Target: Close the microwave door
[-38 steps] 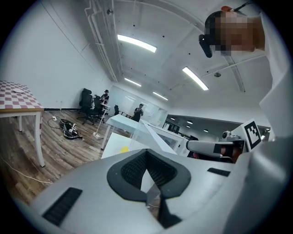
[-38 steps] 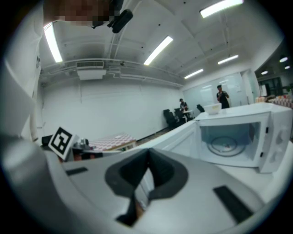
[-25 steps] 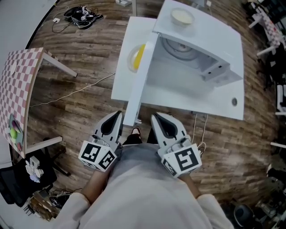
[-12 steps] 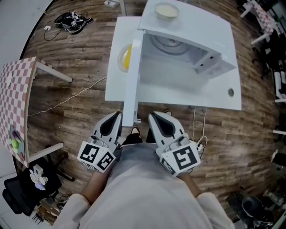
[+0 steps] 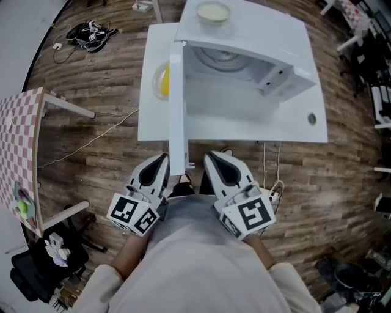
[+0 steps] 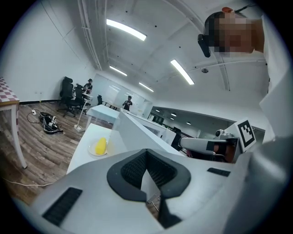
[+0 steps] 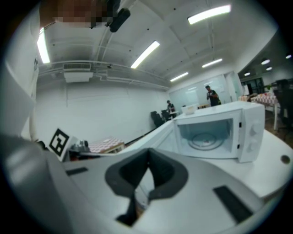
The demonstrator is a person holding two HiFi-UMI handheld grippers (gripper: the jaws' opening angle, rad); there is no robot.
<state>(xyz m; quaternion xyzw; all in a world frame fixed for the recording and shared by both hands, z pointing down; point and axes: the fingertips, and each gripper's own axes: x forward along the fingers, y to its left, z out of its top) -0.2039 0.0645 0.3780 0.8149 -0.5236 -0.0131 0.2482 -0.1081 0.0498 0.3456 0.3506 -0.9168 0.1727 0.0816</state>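
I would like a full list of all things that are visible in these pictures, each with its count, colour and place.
microwave: one, white, on the white table
microwave door: one, white, standing open, edge pointing toward the person
bowl: one, cream, on top of the microwave
yellow item: one, yellow, on the white table, left of the open door
white table: one, white, centre of the head view
checkered table: one, pink and white, far left
black bundle: one, black, on the wooden floor, upper left
cable: one, white, on the floor between the two tables
left gripper: one, grey-white, before the person, jaws together, empty
right gripper: one, grey-white, beside the left one, jaws together, empty
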